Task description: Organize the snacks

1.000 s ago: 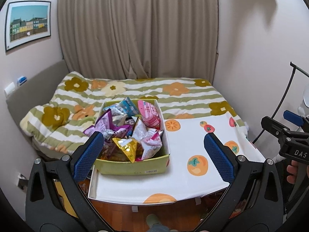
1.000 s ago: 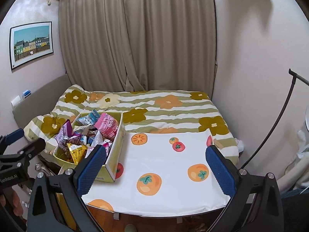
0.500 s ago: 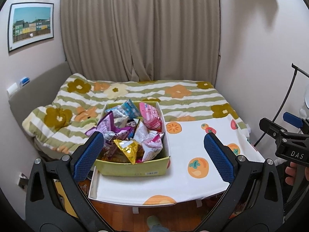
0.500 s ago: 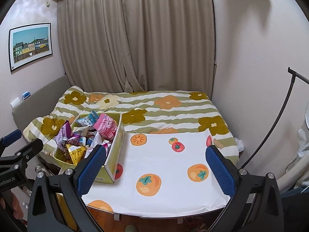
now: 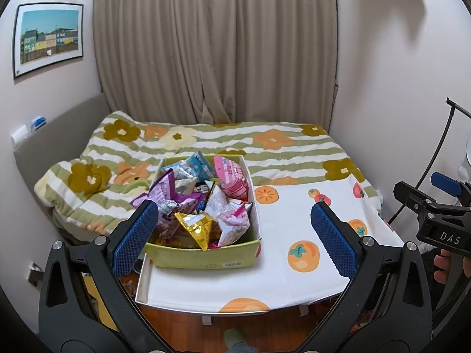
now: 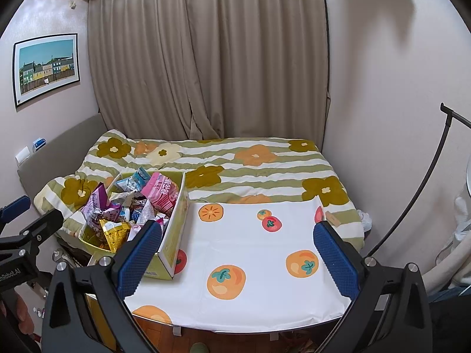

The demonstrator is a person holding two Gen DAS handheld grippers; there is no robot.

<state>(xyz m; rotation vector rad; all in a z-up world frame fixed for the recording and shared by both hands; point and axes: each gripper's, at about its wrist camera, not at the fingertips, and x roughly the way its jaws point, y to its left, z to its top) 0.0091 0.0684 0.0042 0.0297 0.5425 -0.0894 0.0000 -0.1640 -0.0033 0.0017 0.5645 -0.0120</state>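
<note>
Left wrist view: my left gripper [image 5: 234,231] and right gripper [image 6: 238,253] gape empty; heaped snack packets [image 5: 203,203] in green box [image 5: 203,257] could spill when I grab.

light: room is evenly and softly lit, fairly bright | source: not seen in either view | shadows: two dark shadows are cast high on the right wall [image 5: 412,26] | glare: none on the white worktop [image 6: 250,250] | focus: sharp throughout | distortion: strong fisheye bending and black vignetting are seen at corners
</note>
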